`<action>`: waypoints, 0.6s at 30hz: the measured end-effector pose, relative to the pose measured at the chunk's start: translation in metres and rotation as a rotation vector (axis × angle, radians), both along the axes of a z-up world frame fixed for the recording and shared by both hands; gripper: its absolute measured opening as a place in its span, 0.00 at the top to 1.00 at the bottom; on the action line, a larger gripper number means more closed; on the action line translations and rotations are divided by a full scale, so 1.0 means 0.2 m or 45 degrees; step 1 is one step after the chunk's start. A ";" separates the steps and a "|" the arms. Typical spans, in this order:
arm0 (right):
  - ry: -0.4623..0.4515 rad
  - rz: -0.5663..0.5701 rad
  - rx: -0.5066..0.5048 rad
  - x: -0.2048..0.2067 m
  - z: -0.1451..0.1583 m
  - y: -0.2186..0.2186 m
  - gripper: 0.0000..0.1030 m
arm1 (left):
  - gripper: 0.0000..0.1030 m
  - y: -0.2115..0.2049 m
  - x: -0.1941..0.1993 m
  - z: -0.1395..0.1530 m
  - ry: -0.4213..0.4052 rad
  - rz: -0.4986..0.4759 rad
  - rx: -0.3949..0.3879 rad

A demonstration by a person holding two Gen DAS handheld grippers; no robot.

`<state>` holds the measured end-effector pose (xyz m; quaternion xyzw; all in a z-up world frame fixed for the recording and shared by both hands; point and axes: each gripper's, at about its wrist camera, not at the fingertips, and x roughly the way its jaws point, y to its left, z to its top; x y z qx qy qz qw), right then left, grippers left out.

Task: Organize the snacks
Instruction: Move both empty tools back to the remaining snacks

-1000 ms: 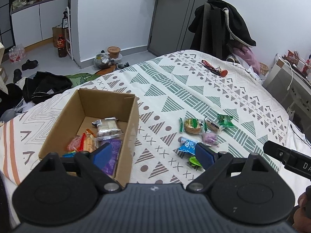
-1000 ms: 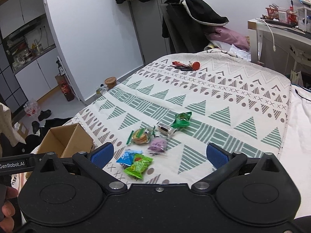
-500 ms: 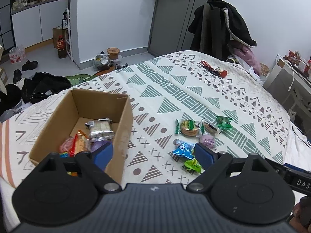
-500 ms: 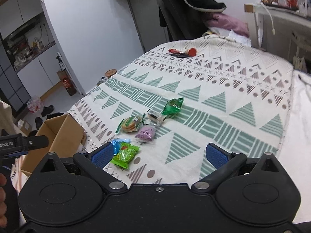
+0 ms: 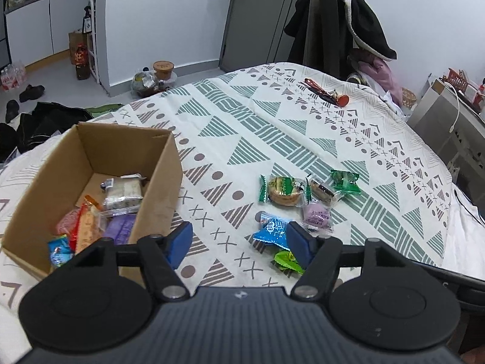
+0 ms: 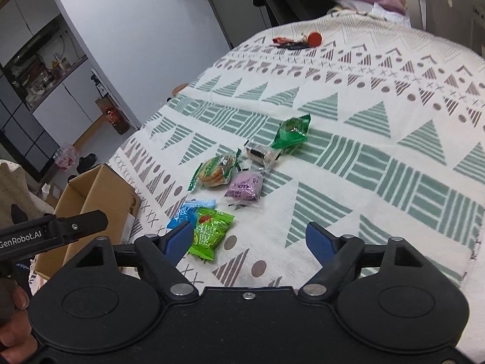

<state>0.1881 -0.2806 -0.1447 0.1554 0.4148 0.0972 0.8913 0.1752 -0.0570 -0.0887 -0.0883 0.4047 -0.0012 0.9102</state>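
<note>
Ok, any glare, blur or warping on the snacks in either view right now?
Left wrist: sharp, even room light, no glare on the snacks; fisheye bends the door frame and bed edge. Right wrist: steeper tilt, mild softness, the green packet still readable, walls lean; both grippers, left and right, look open.
</note>
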 end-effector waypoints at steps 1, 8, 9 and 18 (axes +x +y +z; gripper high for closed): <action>0.008 0.004 0.003 0.02 -0.01 0.01 0.24 | 0.36 0.00 0.01 -0.01 0.003 0.003 0.003; 0.054 0.040 0.008 0.13 -0.10 0.10 0.29 | 0.41 -0.01 0.09 -0.10 0.032 -0.003 -0.015; 0.058 0.045 0.004 0.15 -0.11 0.12 0.29 | 0.41 -0.01 0.10 -0.11 0.037 -0.001 -0.017; 0.094 0.056 -0.038 0.24 -0.20 0.23 0.38 | 0.46 0.01 0.16 -0.20 0.061 0.020 -0.047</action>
